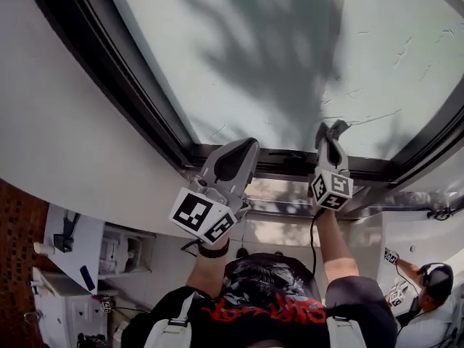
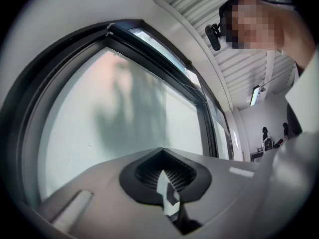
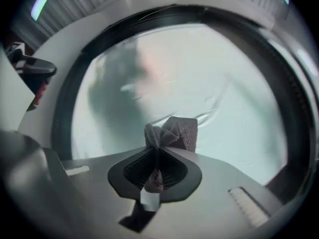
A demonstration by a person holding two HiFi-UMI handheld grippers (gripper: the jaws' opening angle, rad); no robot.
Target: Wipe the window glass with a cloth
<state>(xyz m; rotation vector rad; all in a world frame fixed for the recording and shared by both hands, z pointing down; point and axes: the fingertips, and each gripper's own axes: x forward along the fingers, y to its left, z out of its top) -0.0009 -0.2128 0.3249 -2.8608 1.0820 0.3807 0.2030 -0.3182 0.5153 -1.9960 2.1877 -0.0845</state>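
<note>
The frosted window glass (image 1: 290, 49) fills the top of the head view inside a dark frame (image 1: 109, 71). My right gripper (image 1: 330, 133) is shut on a small grey cloth (image 1: 335, 127), whose bunched end sits at the lower part of the pane. In the right gripper view the cloth (image 3: 175, 131) sticks out past the closed jaws (image 3: 159, 148) toward the glass (image 3: 199, 78); contact cannot be told. My left gripper (image 1: 243, 151) is to its left near the bottom frame rail. Its jaws (image 2: 162, 150) are shut with nothing between them, pointing at the glass (image 2: 124, 118).
Thin streaks (image 1: 362, 118) mark the pane by the cloth. A white wall (image 1: 58, 136) borders the frame on the left. A white cabinet (image 1: 72, 245) and brick surface (image 1: 14, 245) lie at lower left. Another person (image 1: 435, 281) is at lower right.
</note>
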